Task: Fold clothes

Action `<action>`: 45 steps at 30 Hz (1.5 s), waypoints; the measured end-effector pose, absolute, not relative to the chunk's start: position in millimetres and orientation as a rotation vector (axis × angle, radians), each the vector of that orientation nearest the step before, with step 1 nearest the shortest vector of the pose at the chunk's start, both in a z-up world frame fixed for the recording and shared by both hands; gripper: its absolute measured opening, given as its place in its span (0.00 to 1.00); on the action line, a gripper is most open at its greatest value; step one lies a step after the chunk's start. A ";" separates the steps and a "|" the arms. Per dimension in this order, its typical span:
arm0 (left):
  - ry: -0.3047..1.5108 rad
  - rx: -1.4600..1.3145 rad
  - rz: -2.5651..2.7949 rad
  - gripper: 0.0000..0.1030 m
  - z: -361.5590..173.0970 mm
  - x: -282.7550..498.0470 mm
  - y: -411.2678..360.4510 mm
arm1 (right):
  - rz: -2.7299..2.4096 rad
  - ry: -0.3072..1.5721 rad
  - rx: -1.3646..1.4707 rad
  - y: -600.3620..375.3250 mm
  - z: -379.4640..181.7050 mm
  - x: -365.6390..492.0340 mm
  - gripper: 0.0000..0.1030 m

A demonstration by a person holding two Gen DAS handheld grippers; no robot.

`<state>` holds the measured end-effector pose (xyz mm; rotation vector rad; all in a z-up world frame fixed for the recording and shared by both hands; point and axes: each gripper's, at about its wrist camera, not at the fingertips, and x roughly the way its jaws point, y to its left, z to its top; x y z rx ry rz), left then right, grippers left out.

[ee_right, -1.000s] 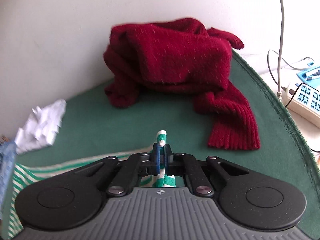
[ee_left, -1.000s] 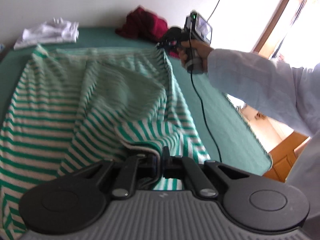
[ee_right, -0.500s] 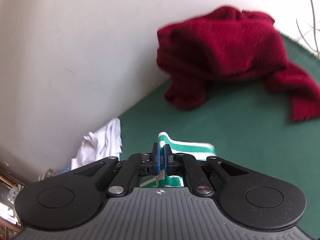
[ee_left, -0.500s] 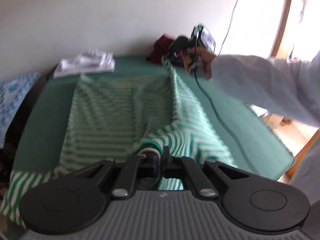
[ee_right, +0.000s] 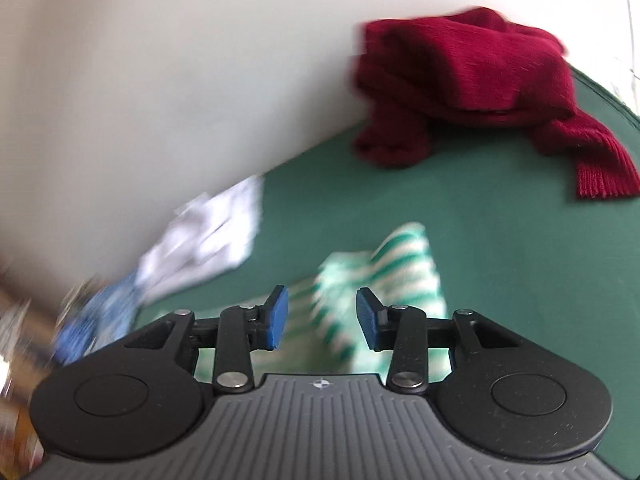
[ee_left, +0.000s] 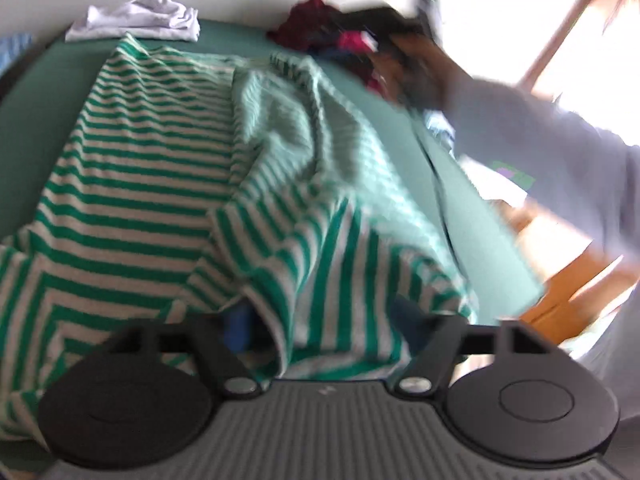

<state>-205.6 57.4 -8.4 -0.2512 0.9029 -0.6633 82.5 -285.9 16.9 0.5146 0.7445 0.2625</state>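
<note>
Lying loose on green table (ee_right: 500, 248), striped garment (ee_left: 160, 168), both jaws apart

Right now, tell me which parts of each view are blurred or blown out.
Left wrist view: the hand at upper right is smeared and the window beside it glares white; the striped shirt stays readable. Right wrist view: white cloth and shirt edge streak with motion; red sweater is sharper.

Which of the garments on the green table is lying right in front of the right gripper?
The green-and-white striped shirt: it lies just beyond the open right gripper. The dark red sweater is bunched far back by the wall, and the white garment lies off to the left.
</note>
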 end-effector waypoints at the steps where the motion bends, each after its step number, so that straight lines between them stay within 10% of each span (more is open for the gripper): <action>1: 0.908 -0.290 -0.668 0.80 -9.6 -199.5 60.0 | 0.317 0.766 0.470 -283.3 21.8 58.0 0.41; 12: 1.031 -0.617 -0.785 0.80 -32.1 -132.2 62.7 | 0.696 0.930 -0.070 -200.8 23.2 -171.5 0.46; 15: 1.025 -0.551 -0.772 0.50 -27.5 -122.0 55.2 | 0.746 0.949 -0.204 -175.5 15.3 -217.5 0.52; 16: 1.010 -0.512 -0.762 0.24 -23.5 -119.7 53.3 | 0.727 0.960 -0.233 -171.3 9.8 -219.3 0.44; 19: 0.924 -0.398 -0.717 0.02 -4.6 -118.3 56.1 | 0.737 1.000 -0.239 -171.3 8.5 -214.1 0.21; 29: 0.908 -0.312 -0.634 0.02 -1.1 -148.8 94.8 | 0.809 1.057 -0.165 -174.6 26.0 -185.4 0.19; 33: 0.913 -0.287 -0.630 0.58 -8.0 -164.5 83.4 | 0.778 0.861 0.114 -173.6 53.2 -144.9 0.38; 34: 0.911 -0.275 -0.627 0.59 -9.1 -167.4 79.7 | 0.748 0.839 0.097 -161.1 50.7 -136.5 0.38; 39: 0.902 -0.216 -0.615 0.47 -14.5 -181.6 61.3 | 0.800 0.788 -0.177 -96.1 15.9 -108.3 0.27; 43: 0.909 -0.184 -0.596 0.15 -21.3 -188.2 53.1 | 0.905 0.818 -0.306 -75.6 -8.9 -101.3 0.26; 45: 0.906 -0.185 -0.583 0.11 -21.0 -192.0 54.9 | 0.919 0.829 -0.315 -76.4 -4.3 -102.7 0.09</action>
